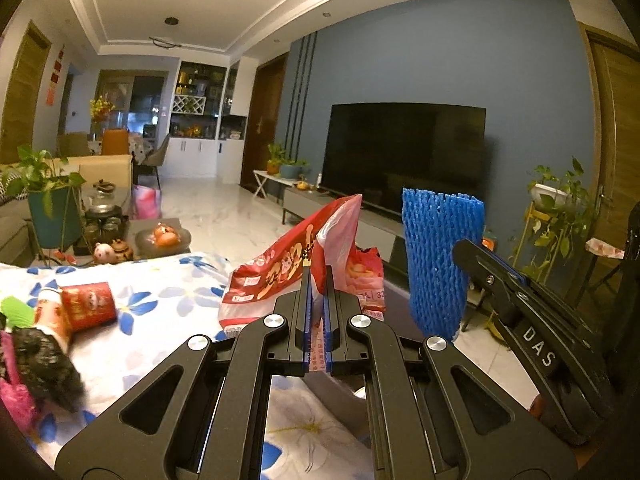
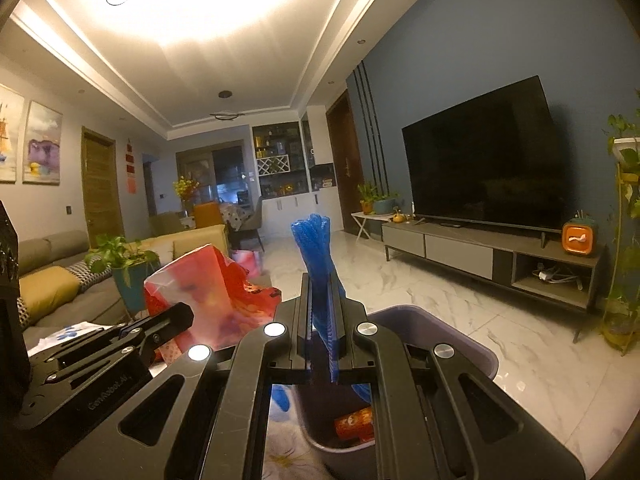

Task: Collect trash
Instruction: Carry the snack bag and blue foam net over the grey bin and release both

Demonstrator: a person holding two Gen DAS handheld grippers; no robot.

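Left gripper (image 1: 319,276), jaws clenched on a red snack wrapper (image 1: 296,268) held up above the floral-clothed table (image 1: 160,300). Right gripper (image 2: 323,280), jaws clenched on a blue foam fruit net (image 2: 316,248), poised over a purple trash bin (image 2: 448,332) containing a red package (image 2: 354,422). A red cup (image 1: 89,306) lies on its side on the table.

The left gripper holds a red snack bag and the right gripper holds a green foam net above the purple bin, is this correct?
Not quite: the foam net is blue, not green, as the right wrist view shows. The rest holds: the left gripper is shut on the red snack bag, and the right gripper holds the net above the purple bin.
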